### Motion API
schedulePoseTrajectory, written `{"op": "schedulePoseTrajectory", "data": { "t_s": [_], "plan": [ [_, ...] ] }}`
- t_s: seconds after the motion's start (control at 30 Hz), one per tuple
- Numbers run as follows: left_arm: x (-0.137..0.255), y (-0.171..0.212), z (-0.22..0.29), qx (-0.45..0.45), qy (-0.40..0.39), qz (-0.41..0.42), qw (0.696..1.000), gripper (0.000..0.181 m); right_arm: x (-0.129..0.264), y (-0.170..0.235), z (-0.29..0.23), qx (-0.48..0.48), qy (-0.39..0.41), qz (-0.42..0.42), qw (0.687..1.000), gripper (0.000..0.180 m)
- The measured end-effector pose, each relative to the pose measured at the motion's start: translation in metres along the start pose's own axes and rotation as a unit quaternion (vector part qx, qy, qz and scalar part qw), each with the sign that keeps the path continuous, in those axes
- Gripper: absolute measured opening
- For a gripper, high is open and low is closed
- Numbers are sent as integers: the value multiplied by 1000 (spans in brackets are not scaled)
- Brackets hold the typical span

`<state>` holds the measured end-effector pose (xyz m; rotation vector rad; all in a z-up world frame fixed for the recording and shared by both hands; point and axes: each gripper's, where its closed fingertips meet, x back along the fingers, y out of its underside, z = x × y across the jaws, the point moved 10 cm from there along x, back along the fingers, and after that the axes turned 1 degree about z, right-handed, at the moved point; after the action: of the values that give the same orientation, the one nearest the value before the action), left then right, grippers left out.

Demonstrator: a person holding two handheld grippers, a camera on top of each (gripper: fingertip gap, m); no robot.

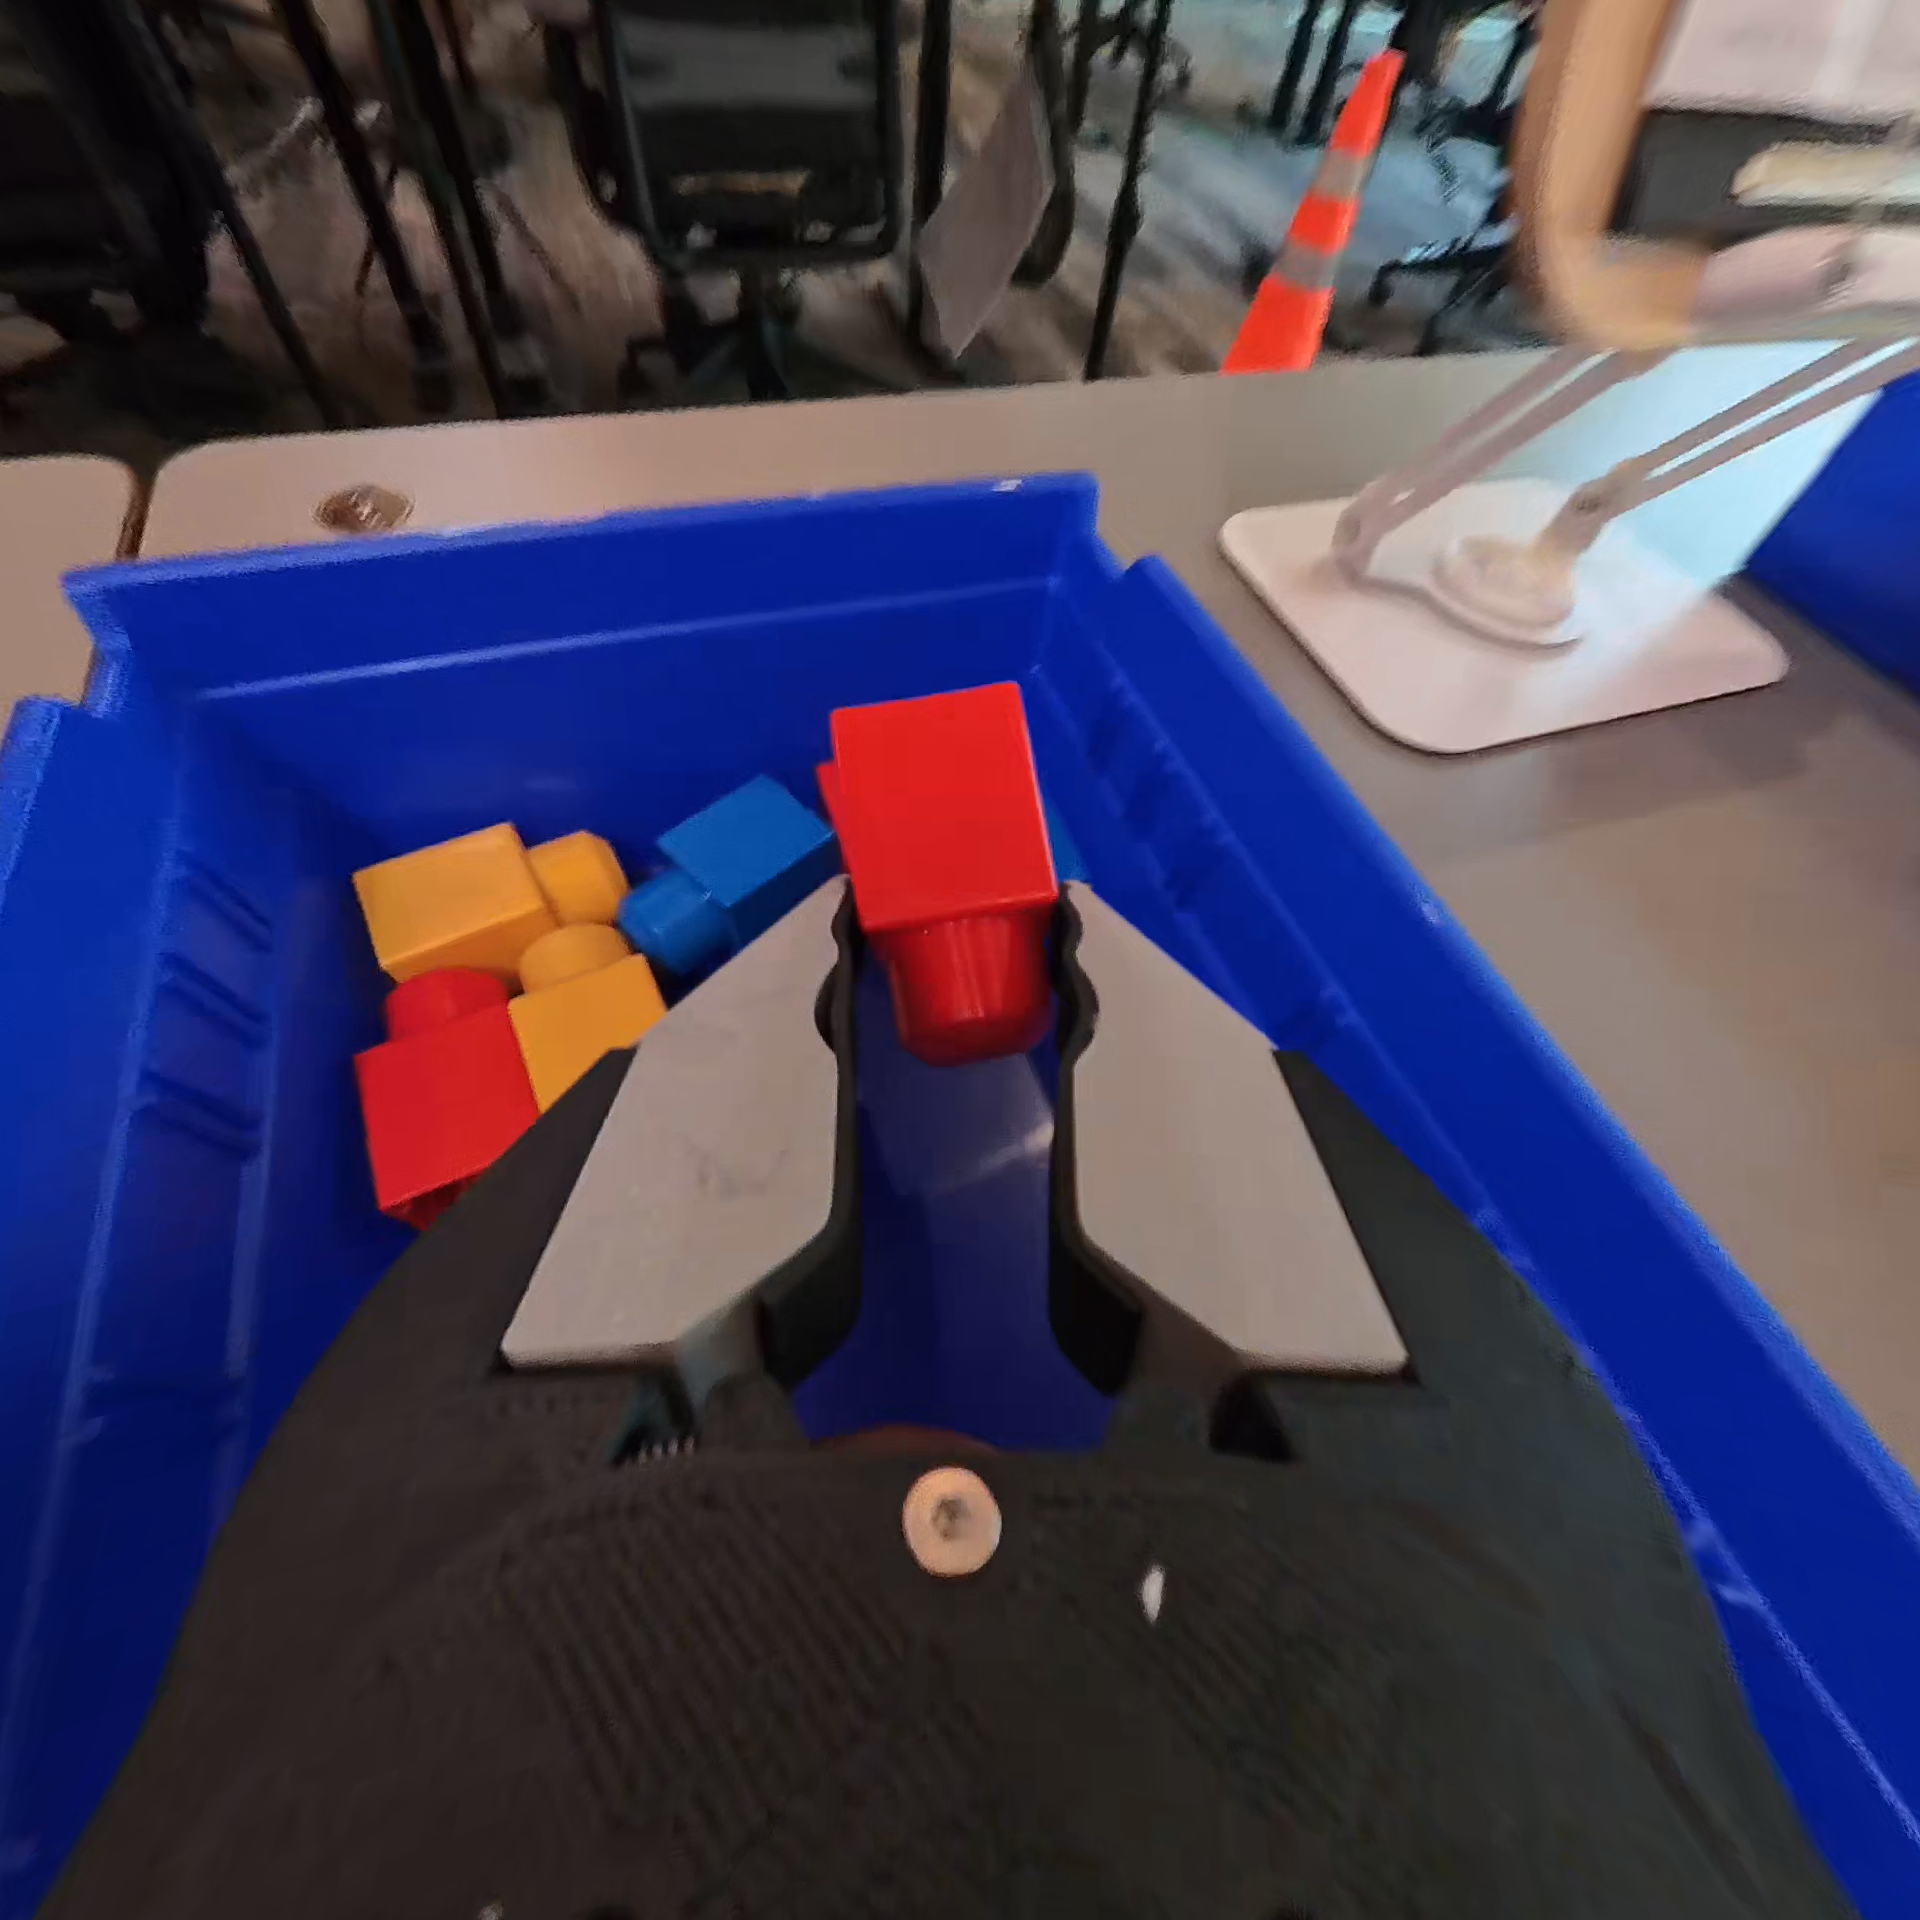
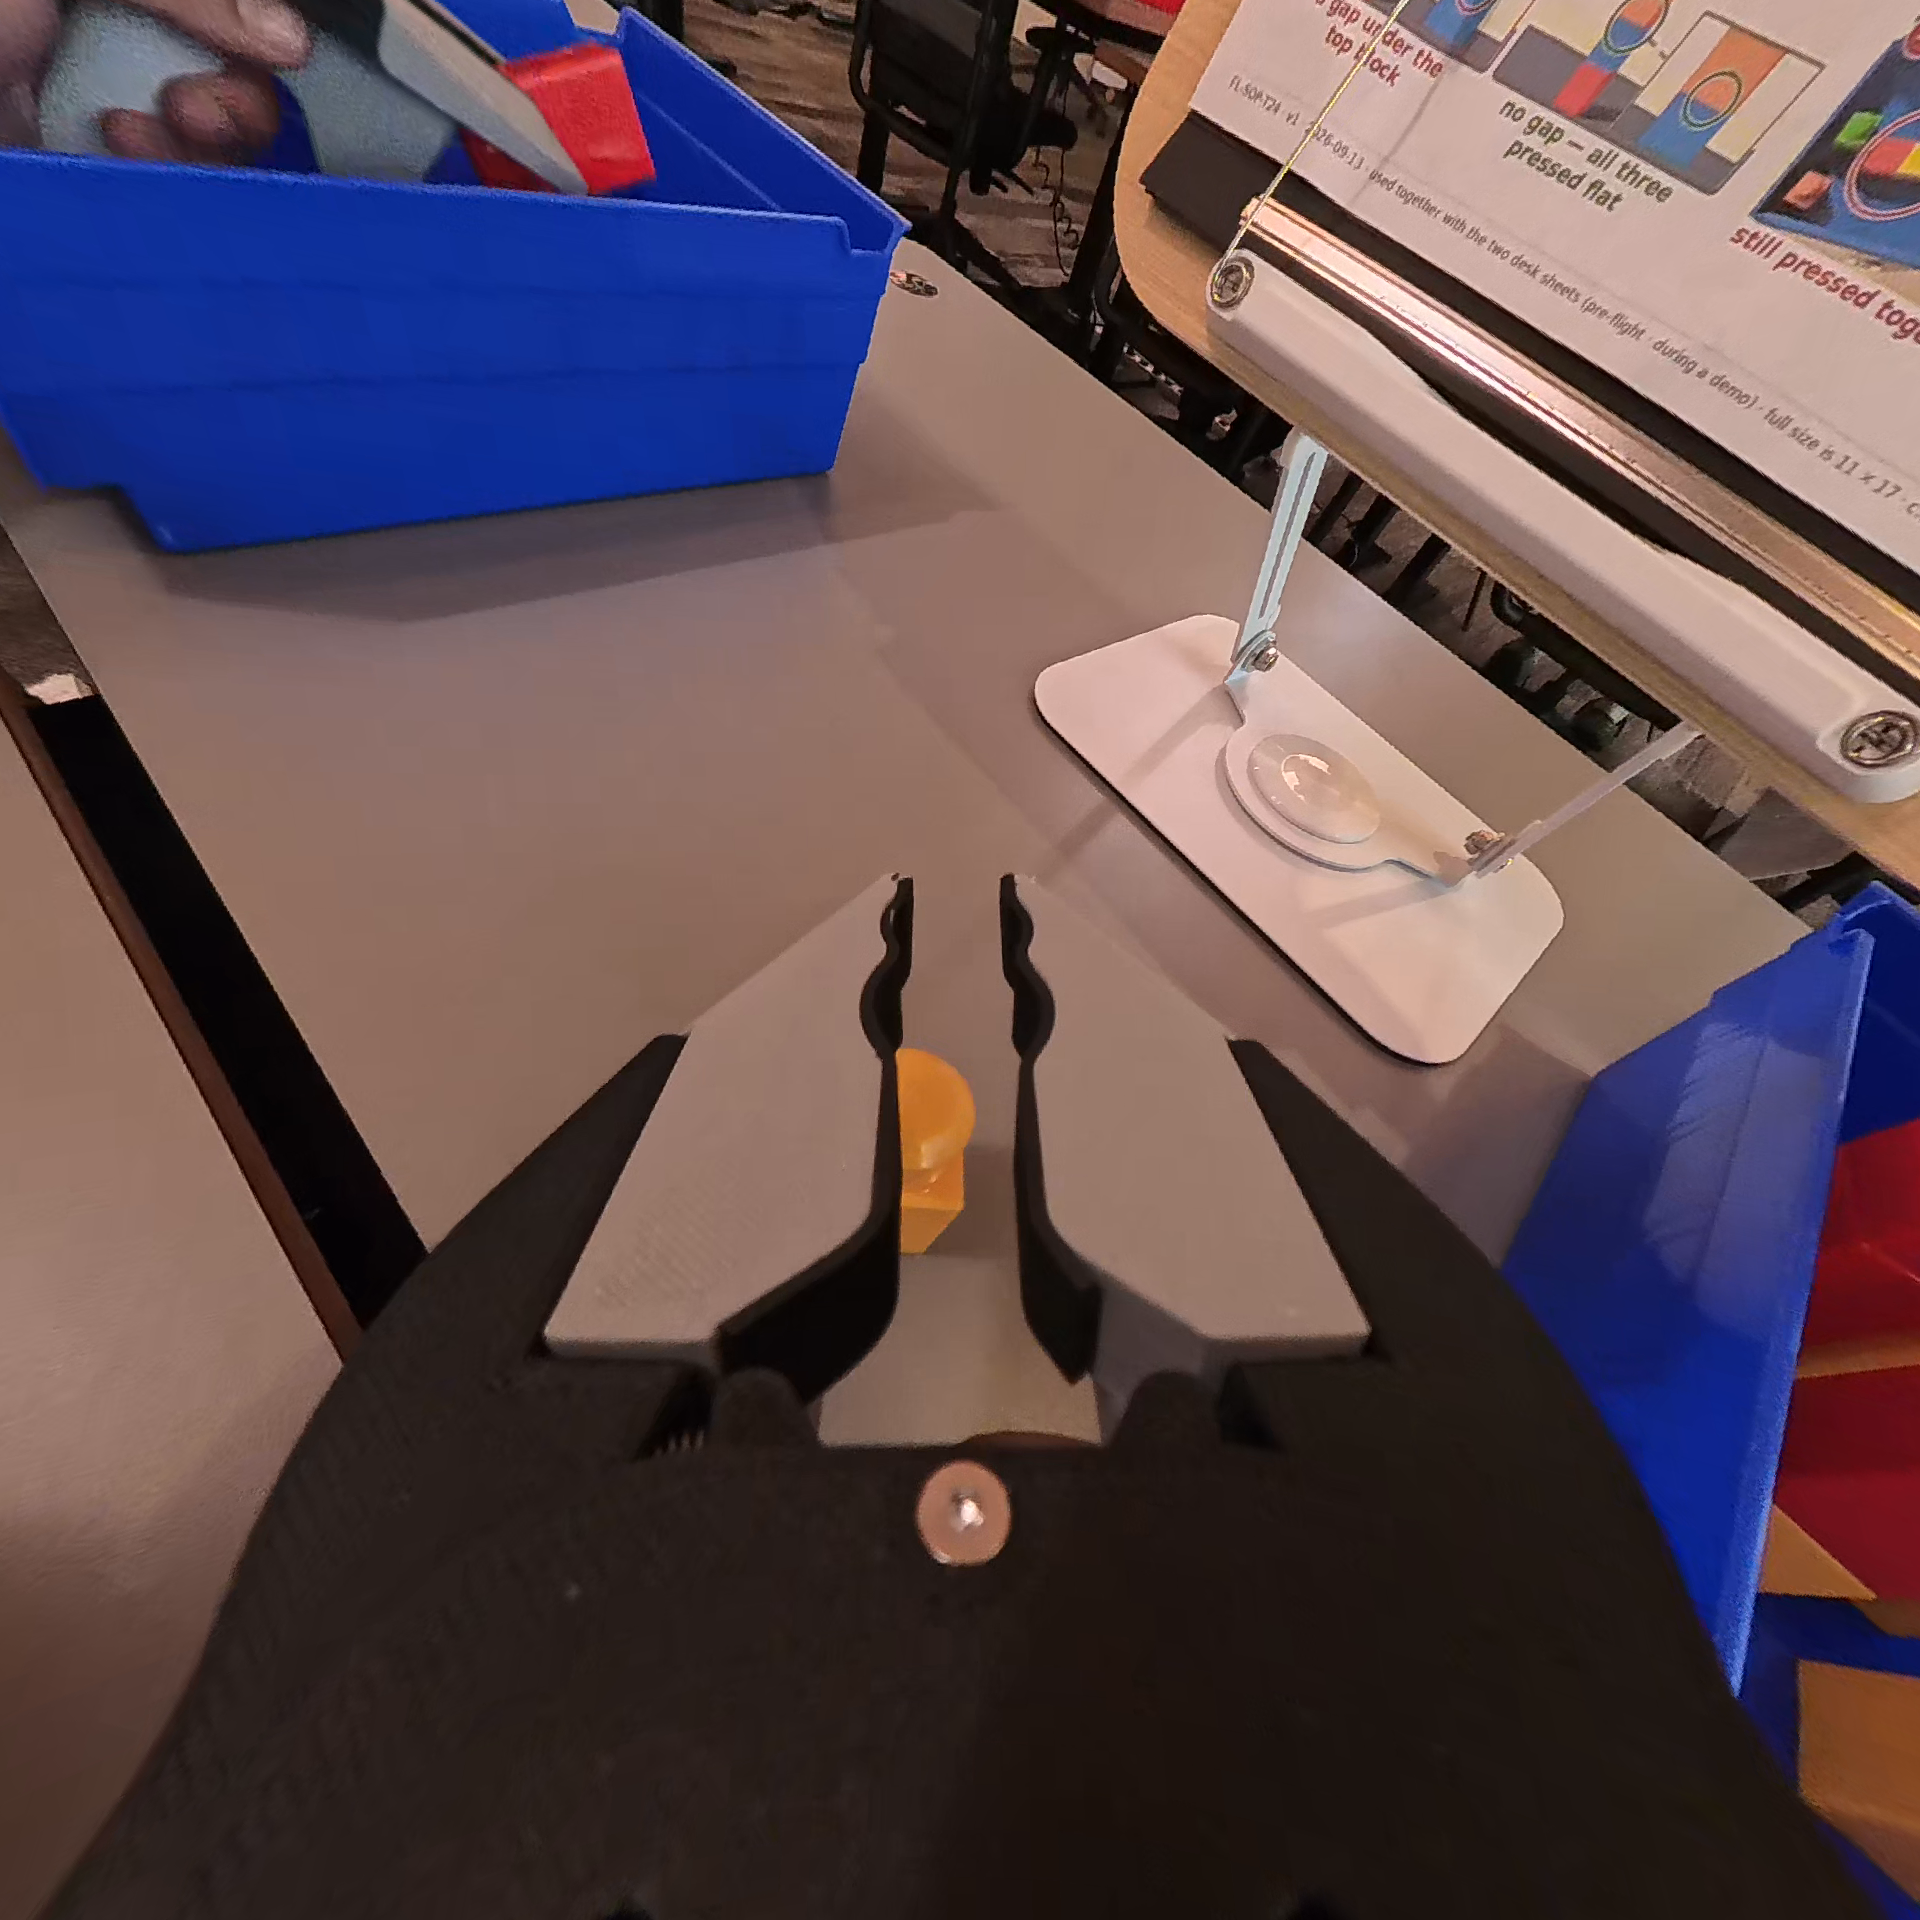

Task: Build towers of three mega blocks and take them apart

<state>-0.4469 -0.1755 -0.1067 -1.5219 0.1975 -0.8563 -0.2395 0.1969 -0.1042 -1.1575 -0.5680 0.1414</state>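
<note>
Left gripper (image 1: 956,940) clamping red block (image 1: 940,821) over blue bin (image 1: 623,623), right gripper (image 2: 956,914) narrowly parted, seemingly around yellow block (image 2: 930,1153).

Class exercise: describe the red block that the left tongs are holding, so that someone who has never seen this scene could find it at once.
Start at the blue bin on the grey table. Above its right side, the left tongs pinch a red block by its round stud. A second red block lies loose at the bin's left with yellow and blue ones; only the held one is lifted clear of the pile.

left gripper (image 1: 956,935) black, grey fingers | right gripper (image 2: 956,904) alike | likely 3D-printed
</note>
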Motion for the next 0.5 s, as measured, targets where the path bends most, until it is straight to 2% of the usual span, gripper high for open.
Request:
{"op": "schedulePoseTrajectory", "data": {
  "t_s": [0.3, 0.5],
  "plan": [
    [29, -25, 47, -116, 76, 77, 987, 34, 9, -7, 3, -9, 5, 28, 1000, 15],
    [57, -31, 112, -233, 242, 92, 937, 34, 15, -17, -5, -24, -69, 74, 995, 18]
  ]
}}
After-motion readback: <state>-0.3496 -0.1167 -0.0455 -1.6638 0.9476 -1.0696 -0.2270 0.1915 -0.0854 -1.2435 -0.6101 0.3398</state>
